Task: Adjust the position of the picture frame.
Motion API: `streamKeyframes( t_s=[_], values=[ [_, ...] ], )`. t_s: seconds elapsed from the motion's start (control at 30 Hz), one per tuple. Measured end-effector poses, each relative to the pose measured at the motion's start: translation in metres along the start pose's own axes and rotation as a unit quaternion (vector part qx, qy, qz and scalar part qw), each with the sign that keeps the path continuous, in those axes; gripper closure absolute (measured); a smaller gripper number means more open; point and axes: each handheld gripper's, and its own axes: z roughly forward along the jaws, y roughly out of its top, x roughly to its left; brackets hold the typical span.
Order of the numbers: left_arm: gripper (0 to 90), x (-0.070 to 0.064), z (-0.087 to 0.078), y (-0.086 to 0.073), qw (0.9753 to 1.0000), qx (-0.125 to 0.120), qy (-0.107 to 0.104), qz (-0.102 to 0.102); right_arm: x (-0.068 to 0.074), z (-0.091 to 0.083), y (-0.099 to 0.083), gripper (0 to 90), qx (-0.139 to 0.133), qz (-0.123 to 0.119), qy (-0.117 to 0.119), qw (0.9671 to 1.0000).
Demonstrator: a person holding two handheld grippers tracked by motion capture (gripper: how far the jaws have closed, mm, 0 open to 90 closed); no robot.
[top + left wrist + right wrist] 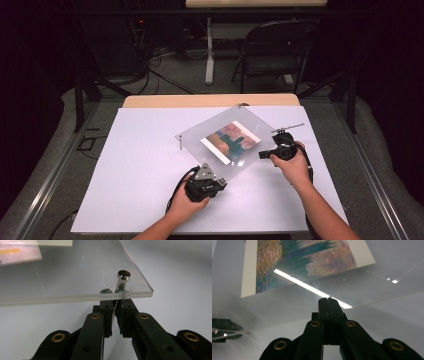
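A clear acrylic panel [210,132] lies slanted on the white table [140,185], with a colourful print [231,141] under it. At the panel's near corner [140,290] a metal post [124,275] passes through it. My left gripper [115,308] is just below that corner, jaws closed on the post's lower part. From the right, my right gripper [263,154] meets the panel's right edge. Its jaws are shut, and their tips [328,301] touch the panel [294,305] below the print [312,262]. I cannot tell whether they pinch it.
Another small post [180,141] stands at the panel's left corner. White table surface spreads to the left and front. Beyond the table's far edge are a folding chair [272,50], a table leg [209,55] and floor cables.
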Motion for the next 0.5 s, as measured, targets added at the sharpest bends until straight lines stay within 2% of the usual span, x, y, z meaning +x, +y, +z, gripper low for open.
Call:
streamKeyframes(
  t_s=[0.07,0.13,0.23,0.43,0.47,0.5],
  values=[
    [83.9,-0.006,0.008,0.004,0.9999,-0.002,-0.004,0.01,0.003,0.001,0.0,90.0,0.004,-0.012,-0.012,0.9999],
    [84.0,-0.008,0.011,0.005,0.9999,-0.005,-0.007,0.007,0.003,0.001,0.0,90.0,0.006,-0.014,-0.014,0.9998],
    [83.8,-0.011,0.02,0.008,0.9998,-0.014,-0.012,0.004,0.002,-0.001,-0.005,90.0,-0.009,-0.011,-0.017,0.9998],
    [83.1,-0.014,0.023,0.008,0.9998,-0.017,-0.006,0.006,0.0,-0.008,-0.014,90.0,-0.026,-0.01,-0.019,0.9994],
    [81.2,-0.013,0.022,0.008,0.9999,-0.012,-0.009,0.003,0.001,-0.011,-0.019,90.0,-0.032,-0.01,-0.017,0.9993],
    [78.7,-0.013,0.02,0.007,0.9999,0.003,-0.008,0.007,0.001,-0.013,-0.021,90.0,-0.035,-0.01,-0.016,0.9992]
  ],
)
